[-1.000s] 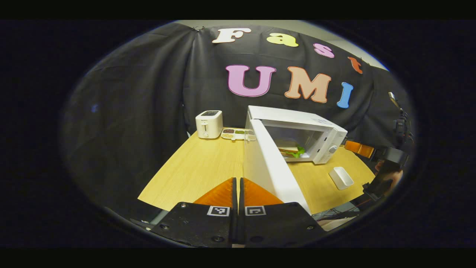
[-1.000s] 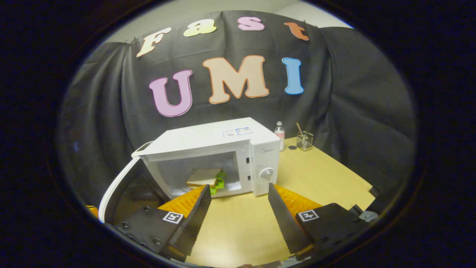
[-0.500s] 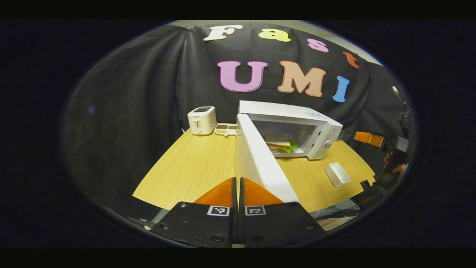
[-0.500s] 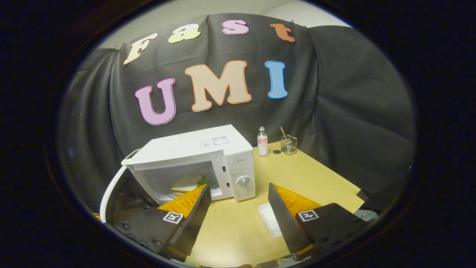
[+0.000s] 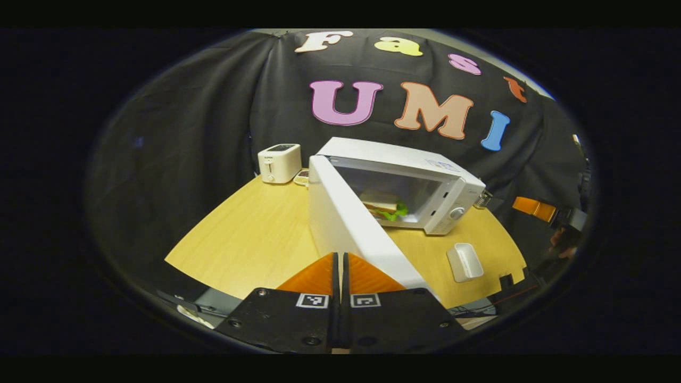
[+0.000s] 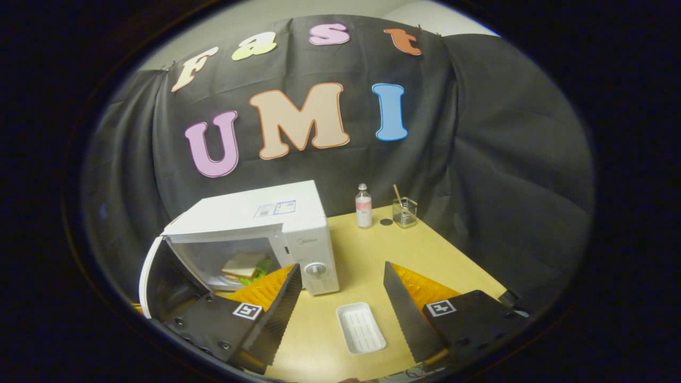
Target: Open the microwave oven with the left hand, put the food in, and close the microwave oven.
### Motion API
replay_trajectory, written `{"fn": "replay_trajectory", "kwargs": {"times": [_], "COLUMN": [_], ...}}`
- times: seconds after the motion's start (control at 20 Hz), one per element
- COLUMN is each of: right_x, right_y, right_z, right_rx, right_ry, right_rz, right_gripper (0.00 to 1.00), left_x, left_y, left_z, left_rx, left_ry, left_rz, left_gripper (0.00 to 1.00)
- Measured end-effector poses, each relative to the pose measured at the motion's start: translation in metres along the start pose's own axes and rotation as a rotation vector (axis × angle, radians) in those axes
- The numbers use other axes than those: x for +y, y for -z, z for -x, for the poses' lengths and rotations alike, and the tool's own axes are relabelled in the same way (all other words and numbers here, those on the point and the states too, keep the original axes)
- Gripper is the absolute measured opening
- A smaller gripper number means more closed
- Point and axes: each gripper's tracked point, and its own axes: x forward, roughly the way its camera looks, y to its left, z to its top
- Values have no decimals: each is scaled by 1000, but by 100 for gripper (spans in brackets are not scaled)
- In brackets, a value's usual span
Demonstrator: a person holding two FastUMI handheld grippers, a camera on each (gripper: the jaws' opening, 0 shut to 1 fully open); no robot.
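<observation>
The white microwave [image 5: 404, 170] stands on the wooden table with its door [image 5: 351, 229] swung wide open. A sandwich [image 5: 382, 204] with green lettuce lies inside. My left gripper [image 5: 340, 266] is shut with nothing between its fingers, close to the door's outer edge, which runs just right of the fingertips. In the right gripper view the microwave [image 6: 255, 221] is at left, its door [image 6: 151, 268] open and the sandwich [image 6: 242, 266] within. My right gripper [image 6: 340, 287] is open and empty, held back from the oven above the table. It also shows far right in the left gripper view [image 5: 534, 208].
An empty white tray [image 6: 362, 327] lies on the table in front of the microwave, between my right fingers. A bottle [image 6: 363, 206] and a glass cup [image 6: 404, 211] with a stick stand at the back. A white toaster [image 5: 279, 162] sits left of the microwave.
My right gripper has drawn back from the microwave, bringing the white tray into its view. My left gripper stayed shut by the open door while its view shifted. The sandwich stays inside.
</observation>
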Motion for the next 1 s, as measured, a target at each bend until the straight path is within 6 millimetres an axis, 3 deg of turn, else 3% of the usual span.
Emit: {"fn": "replay_trajectory", "kwargs": {"times": [0.05, 0.15, 0.2, 0.55, 0.65, 0.75, 0.8, 1.0], "right_x": [-6, -16, -21, -43, -51, -57, -58, -63], "right_y": [-1, -7, -9, -24, -37, -37, -35, -32], "right_z": [-4, -11, -14, -35, -30, -36, -38, -43], "right_rx": [1, -4, -8, -18, -20, -18, -10, 2], "right_ry": [-1, -10, -16, -64, -79, -91, -101, -135], "right_rz": [12, 32, 38, 34, 37, 36, 32, 30], "right_gripper": [91, 96, 91, 91, 91, 91, 96, 91], "left_x": [-8, -20, -26, -71, -83, -95, -101, -122], "left_y": [-2, -2, -2, -11, -14, -16, -17, -25], "left_z": [-3, -10, -8, -29, -36, -41, -45, -58], "left_rx": [-1, -3, -5, -27, -37, -50, -55, -72], "left_ry": [0, 1, 0, 9, 10, 13, 14, 21], "left_rz": [3, 10, 13, 27, 17, 8, 5, 4], "left_gripper": [1, 1, 1, 1, 1, 1, 1, 0]}}
